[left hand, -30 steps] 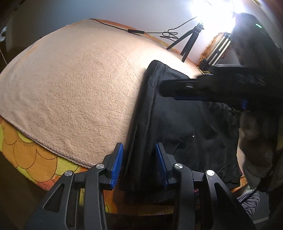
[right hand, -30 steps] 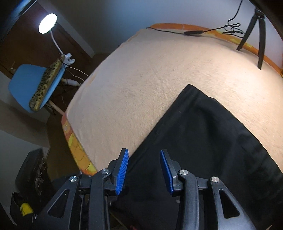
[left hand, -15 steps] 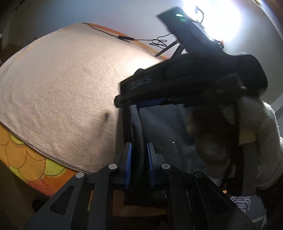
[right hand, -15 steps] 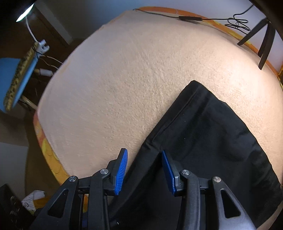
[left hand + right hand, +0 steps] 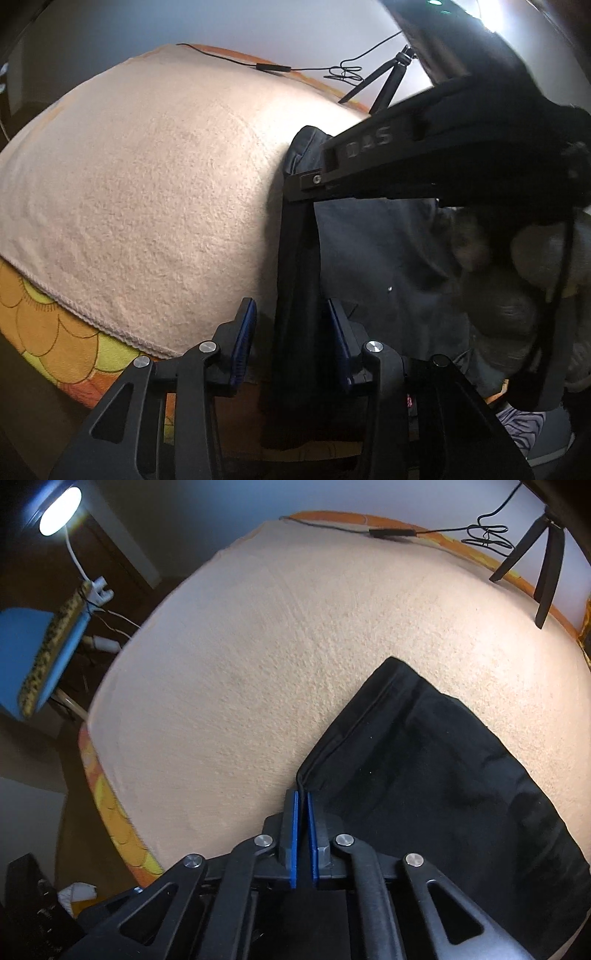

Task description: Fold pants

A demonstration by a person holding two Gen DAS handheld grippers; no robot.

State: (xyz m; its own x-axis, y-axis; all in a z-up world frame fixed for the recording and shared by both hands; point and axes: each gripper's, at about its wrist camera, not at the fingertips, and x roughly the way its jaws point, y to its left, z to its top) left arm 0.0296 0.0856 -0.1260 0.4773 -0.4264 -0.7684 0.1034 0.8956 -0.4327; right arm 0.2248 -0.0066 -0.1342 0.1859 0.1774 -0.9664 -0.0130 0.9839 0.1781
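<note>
Black pants [image 5: 436,760] lie on a beige towel [image 5: 295,646] spread over a bed. My right gripper [image 5: 302,805] is shut on the left folded edge of the pants. In the left wrist view the pants [image 5: 373,258] lie to the right, with their left edge [image 5: 295,280] bunched in a vertical ridge. My left gripper [image 5: 291,321] is open, its blue pads on either side of that ridge at the near bed edge. The right gripper [image 5: 306,188] reaches in from the right and pinches the same edge farther back.
An orange flowered sheet [image 5: 48,339] shows under the towel at the near edge. A small black tripod [image 5: 543,561] and a black cable [image 5: 391,532] sit at the far edge. A blue chair [image 5: 40,646] and a lamp [image 5: 59,506] stand left of the bed.
My left gripper, shut on the pants edge half a second ago, has opened. My right gripper has closed on the pants edge.
</note>
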